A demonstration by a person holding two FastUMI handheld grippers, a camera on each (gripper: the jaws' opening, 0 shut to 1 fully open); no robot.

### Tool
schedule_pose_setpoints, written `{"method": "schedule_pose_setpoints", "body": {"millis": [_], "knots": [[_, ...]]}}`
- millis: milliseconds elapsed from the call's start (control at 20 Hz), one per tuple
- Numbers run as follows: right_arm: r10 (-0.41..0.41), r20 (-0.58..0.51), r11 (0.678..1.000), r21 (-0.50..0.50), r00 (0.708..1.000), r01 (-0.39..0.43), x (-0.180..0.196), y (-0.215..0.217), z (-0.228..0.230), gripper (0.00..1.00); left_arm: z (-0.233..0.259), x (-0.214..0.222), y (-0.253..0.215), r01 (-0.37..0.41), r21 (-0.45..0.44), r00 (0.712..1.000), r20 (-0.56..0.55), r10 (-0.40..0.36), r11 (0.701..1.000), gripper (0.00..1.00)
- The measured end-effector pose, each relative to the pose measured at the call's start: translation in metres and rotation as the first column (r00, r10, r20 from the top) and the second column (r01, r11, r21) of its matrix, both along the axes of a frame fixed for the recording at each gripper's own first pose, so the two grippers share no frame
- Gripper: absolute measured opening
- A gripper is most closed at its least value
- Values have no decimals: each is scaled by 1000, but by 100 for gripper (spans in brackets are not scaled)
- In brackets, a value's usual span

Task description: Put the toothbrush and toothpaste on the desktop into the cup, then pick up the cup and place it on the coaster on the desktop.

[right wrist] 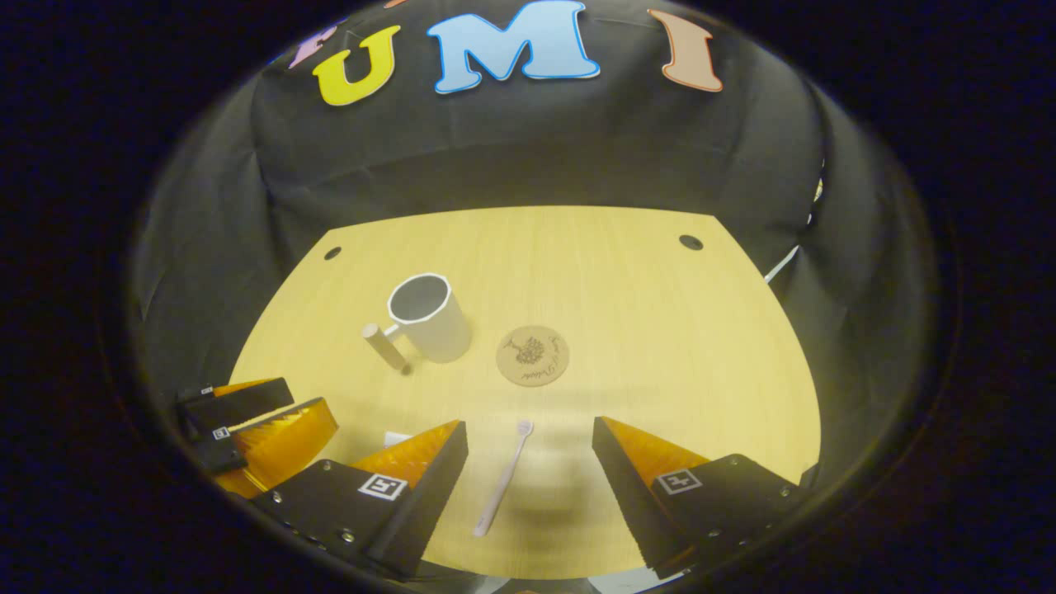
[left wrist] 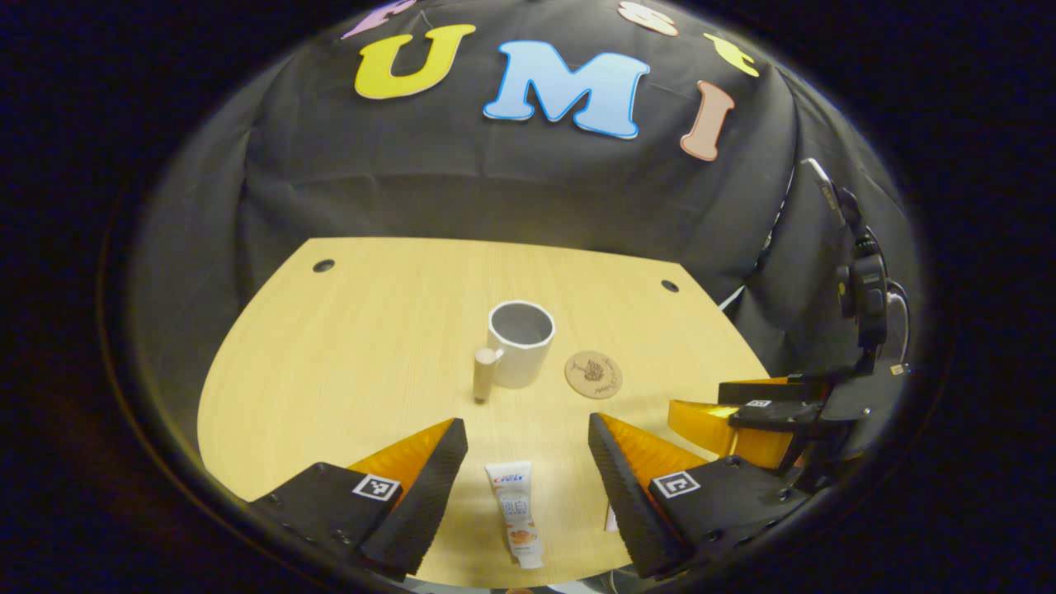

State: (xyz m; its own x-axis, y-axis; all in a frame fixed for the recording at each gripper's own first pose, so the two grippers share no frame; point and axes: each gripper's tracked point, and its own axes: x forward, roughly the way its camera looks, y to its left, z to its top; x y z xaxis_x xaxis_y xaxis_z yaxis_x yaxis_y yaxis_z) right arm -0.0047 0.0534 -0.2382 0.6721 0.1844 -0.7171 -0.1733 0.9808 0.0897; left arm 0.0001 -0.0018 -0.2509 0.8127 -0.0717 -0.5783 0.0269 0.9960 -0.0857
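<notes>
**Both grippers poised over the desk's near edge**

From the left gripper view, the left gripper hangs above the wooden desktop with its 2 orange-and-black fingers spread wide and nothing between them but air. Below that gap the toothpaste lies flat on the desk, a white tube running lengthwise toward the near edge. Further back stands the cup, white, upright and empty, with a wooden peg handle sticking out on its left. Just beside it to the right lies the coaster, a round brown disc, apart from the cup.

At the right edge of that same view the right gripper is seen side on, low over the desk.

From the right gripper view, the right gripper's jaws also stand wide apart, gripping nothing. The toothbrush lies on the desk under the gap, pale, head pointing away toward the coaster. The cup stands left of the coaster. The left gripper shows low at the left.
</notes>
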Motion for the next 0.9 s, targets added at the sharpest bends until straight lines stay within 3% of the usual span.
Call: {"method": "schedule_pose_setpoints", "body": {"millis": [400,900], "knots": [[4,-199,1000,-10,980,-6,-15,4,-67,94,-87,-26,1,19,9,965,-262,-16,1000,95],[-7,-375,997,-78,927,-24,-33,1,-122,94,-145,-37,11,-10,57,898,-439,34,998,97]]}}
